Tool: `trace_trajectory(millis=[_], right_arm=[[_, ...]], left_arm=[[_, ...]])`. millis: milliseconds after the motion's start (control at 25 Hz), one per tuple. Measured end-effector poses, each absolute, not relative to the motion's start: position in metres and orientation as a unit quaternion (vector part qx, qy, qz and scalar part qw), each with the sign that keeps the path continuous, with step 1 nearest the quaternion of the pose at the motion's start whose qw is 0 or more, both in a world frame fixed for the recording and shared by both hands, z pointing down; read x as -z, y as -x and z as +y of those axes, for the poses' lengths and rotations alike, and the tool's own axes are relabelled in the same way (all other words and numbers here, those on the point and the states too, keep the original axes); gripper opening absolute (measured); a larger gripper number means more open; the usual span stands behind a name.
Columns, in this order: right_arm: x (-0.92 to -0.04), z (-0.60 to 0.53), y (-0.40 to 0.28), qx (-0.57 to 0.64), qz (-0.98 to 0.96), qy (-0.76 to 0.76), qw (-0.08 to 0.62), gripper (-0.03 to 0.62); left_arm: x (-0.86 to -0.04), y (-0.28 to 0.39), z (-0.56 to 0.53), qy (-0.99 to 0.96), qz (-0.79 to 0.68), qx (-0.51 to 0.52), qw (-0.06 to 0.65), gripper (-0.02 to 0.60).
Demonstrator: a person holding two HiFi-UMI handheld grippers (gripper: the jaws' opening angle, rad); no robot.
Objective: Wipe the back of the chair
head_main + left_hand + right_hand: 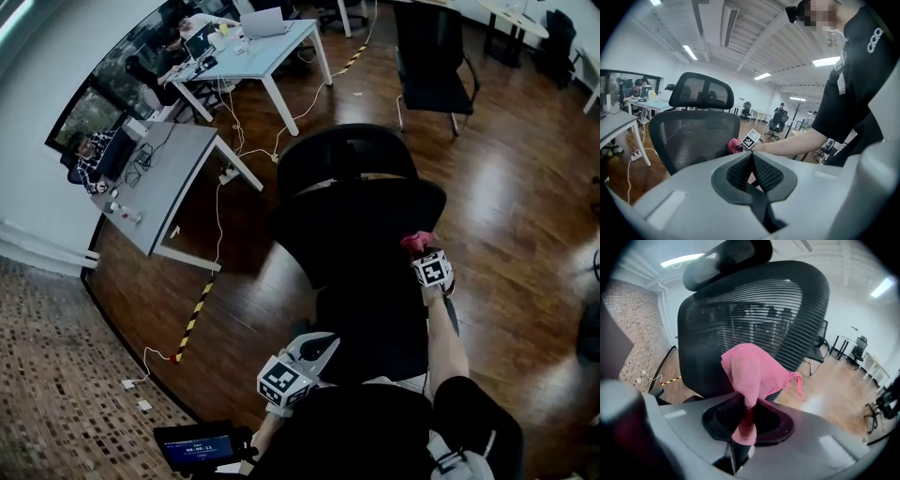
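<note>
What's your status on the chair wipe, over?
Right tongs shut on cloth, at the chair back. Left tongs shut, empty, clear of the chair. Nothing in the way.

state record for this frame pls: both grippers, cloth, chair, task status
left gripper: shut, empty, apart from the chair
right gripper: shut on cloth
cloth: pink, bunched, sticks up out of the jaws
chair: black, on wood floor
back: mesh, with headrest above
cloth vs back: right in front of its lower part; contact unclear
task: cloth is at the back; can't confirm a wipe stroke
</note>
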State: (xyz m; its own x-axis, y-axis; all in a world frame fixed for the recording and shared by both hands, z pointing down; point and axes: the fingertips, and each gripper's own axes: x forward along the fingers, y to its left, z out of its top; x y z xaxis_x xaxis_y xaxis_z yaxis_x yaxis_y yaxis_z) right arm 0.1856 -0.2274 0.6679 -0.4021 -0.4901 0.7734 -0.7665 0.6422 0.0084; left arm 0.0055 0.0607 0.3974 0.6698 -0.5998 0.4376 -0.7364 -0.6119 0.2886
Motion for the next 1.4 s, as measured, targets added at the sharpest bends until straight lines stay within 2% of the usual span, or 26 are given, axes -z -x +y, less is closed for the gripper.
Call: trace_trajectory(millis=[280,480,1120,1400], right_arm=[[-0.674,-0.232,-0.242,-0.217,-0.783,-0.439,0.385,0.046],[-0.684,-0.227,-0.223,-0.221,-0.787,-0.438,0.375,0.046],[-0.712,-0.144,0.028,-0.203,-0.843,-0.308,0.391,0.044],[-0.710,-0.109,0.131,-0.174,-0.873,-0.224,0.395,0.046]], left_arm=[[-0.390,-0.024,0.057,-0.892,-0.355,-0.158,0.230,-0.009],[-0.394,-0.018,0.061,-0.890,-0.354,-0.166,0.235,-0.008],[-0.413,0.095,0.092,-0.864,-0.411,-0.154,0.249,-0.008],[-0.424,0.122,0.095,-0.866,-0.405,-0.151,0.253,-0.009]])
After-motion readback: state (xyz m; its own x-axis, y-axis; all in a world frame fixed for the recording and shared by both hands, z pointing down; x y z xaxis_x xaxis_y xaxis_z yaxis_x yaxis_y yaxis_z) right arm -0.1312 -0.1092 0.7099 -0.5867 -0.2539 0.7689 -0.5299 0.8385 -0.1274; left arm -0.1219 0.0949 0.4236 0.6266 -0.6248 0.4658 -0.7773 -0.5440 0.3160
